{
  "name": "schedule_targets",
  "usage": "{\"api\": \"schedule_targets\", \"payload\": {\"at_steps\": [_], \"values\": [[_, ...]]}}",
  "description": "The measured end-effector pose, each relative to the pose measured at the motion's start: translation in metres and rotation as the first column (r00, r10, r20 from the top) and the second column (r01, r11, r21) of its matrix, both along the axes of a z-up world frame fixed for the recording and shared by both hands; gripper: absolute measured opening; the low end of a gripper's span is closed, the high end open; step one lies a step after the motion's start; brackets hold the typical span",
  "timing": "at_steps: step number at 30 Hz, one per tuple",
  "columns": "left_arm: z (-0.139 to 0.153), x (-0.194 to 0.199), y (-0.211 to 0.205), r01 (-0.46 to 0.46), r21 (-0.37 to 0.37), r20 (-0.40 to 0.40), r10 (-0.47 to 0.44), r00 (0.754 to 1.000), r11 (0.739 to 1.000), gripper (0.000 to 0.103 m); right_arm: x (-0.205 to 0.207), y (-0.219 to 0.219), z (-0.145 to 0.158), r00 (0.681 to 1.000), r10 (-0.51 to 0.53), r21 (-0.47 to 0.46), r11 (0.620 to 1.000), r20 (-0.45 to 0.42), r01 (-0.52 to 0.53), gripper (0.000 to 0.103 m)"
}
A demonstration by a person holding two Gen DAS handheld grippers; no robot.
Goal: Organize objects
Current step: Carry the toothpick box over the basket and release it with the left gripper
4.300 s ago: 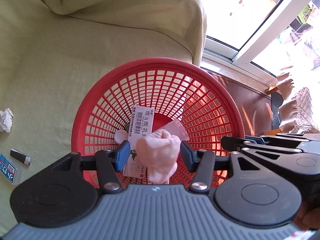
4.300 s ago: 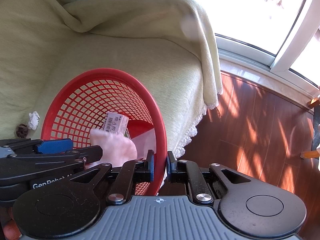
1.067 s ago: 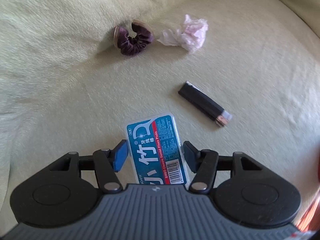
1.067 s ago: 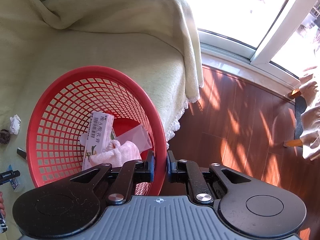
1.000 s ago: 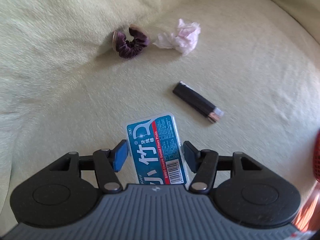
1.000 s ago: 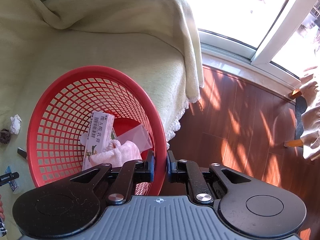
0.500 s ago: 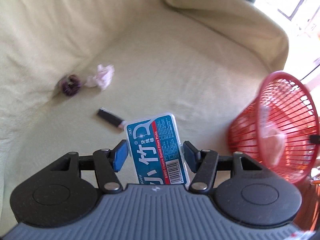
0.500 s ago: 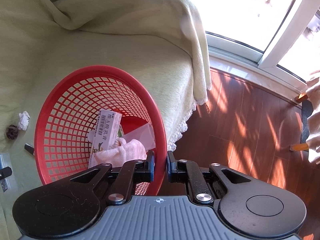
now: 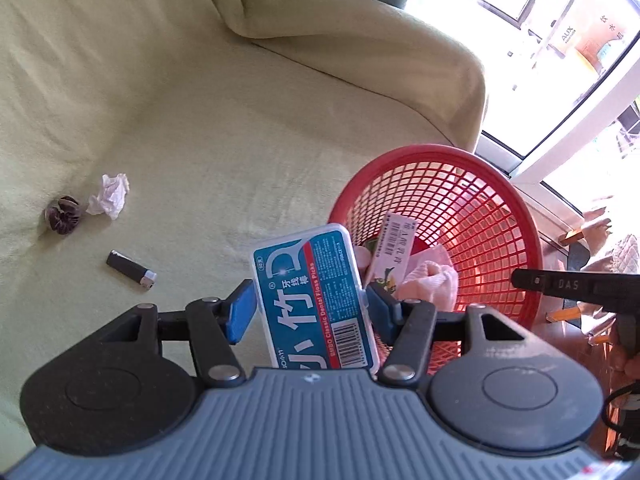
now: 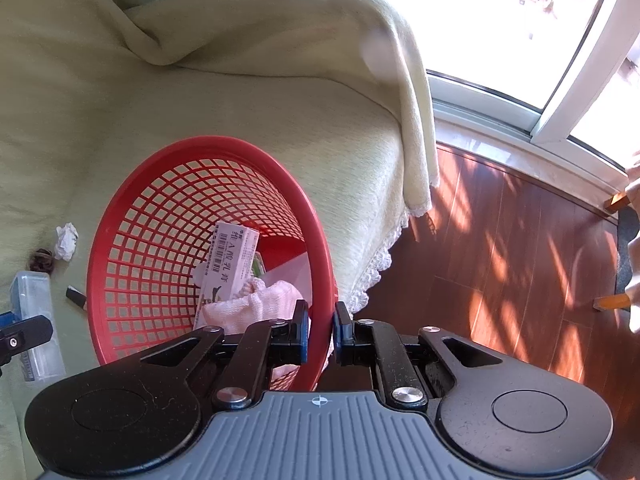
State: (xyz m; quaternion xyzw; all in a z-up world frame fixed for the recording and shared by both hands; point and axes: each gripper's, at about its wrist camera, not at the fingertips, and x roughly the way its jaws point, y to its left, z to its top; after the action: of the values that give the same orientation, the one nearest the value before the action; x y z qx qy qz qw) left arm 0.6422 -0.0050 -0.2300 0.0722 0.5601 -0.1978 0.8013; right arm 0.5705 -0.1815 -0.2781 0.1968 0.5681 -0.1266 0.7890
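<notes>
Landmark: red mesh basket (image 9: 480, 184), round, tilted, resting at the edge of a sofa draped in a pale green cover (image 9: 200, 120).

Left tongs (image 9: 308, 312): clamped on a blue dental floss pick box (image 9: 316, 300), blue pads pressed to its two long sides. Box upright between the pads, clear-lidded, white lettering, barcode at lower right. Held just beside the basket's near rim, over the sofa cover, not inside the basket.

Right tongs (image 10: 320, 330): together on the basket's rim (image 10: 320, 240), one pad inside the wall, one outside.

Inside the basket: white carton with barcode and printed characters (image 10: 228, 264), leaning against the mesh wall; pink knitted cloth (image 10: 256, 308), bunched below the carton, touching it; pale flat sheet (image 10: 292, 272) beside the cloth, kind unclear.

Outside the basket, on the sofa cover, well apart from it:
- crumpled white tissue (image 9: 111, 196);
- dark maroon scrunchie (image 9: 62, 220), just beside the tissue, on its far side from the basket;
- black lighter with metal end (image 9: 130, 270), nearer the basket than the tissue.

Beyond the basket: reddish wooden floor (image 10: 500, 260), window frame (image 10: 580, 92), bright daylight.
</notes>
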Motion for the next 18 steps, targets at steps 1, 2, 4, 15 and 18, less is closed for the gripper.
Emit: {"api": "schedule_targets", "payload": {"at_steps": [1, 2, 4, 15, 18], "values": [[0.0, -0.001, -0.007, 0.012, -0.003, 0.003, -0.012, 1.0, 1.0, 0.055, 0.0, 0.001, 0.0, 1.0, 0.001, 0.001, 1.0, 0.003, -0.001, 0.008], [0.0, -0.001, -0.012, 0.023, -0.003, 0.005, -0.023, 1.0, 1.0, 0.056, -0.001, 0.001, 0.001, 1.0, 0.002, 0.003, 1.0, 0.005, -0.002, 0.008], [-0.002, -0.001, -0.023, 0.047, -0.007, 0.004, -0.047, 0.999, 0.999, 0.055, -0.001, 0.002, 0.001, 1.0, 0.004, 0.006, 1.0, 0.009, -0.004, 0.008], [-0.021, -0.001, -0.059, 0.097, 0.016, -0.02, -0.097, 0.995, 0.995, 0.056, -0.001, -0.001, 0.001, 1.0, 0.002, 0.011, 1.0, 0.017, -0.002, 0.008], [-0.027, -0.001, -0.065, 0.104, 0.024, -0.027, -0.104, 0.994, 0.994, 0.056, -0.001, 0.0, 0.001, 1.0, 0.006, 0.01, 1.0, 0.021, -0.006, 0.008]]}}
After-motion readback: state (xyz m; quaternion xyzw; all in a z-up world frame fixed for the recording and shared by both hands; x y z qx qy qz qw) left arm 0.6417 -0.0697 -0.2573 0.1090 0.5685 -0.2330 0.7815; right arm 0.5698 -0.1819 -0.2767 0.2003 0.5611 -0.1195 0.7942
